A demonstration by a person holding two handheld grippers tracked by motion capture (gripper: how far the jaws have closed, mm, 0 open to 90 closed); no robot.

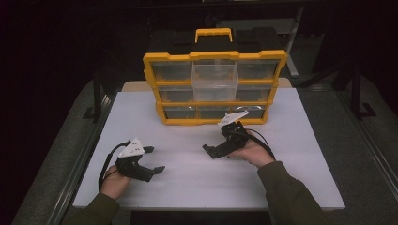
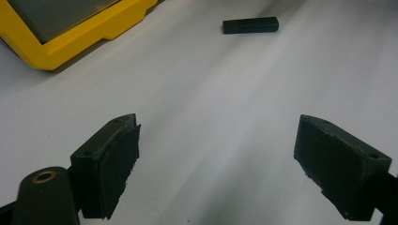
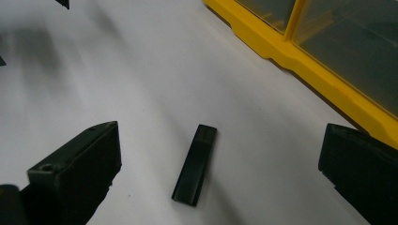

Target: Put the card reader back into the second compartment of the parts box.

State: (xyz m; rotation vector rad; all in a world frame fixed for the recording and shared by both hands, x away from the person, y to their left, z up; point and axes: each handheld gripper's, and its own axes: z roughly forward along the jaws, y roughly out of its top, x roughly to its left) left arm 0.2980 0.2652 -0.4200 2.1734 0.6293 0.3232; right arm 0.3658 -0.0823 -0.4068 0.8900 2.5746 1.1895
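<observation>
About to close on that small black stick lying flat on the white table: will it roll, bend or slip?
The black stick looks flat-sided and lies flat, so it probably won't roll. It appears rigid and small, likely light. Its smooth surface could skid on the white table if a jaw of the right hand-held gripper nudges it.

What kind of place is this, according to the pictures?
Probably a lab or workshop bench set up for recording. A white table carries a yellow drawer organiser, a person holds a tool in each hand (left tool, right tool), and the surroundings are dark.
</observation>
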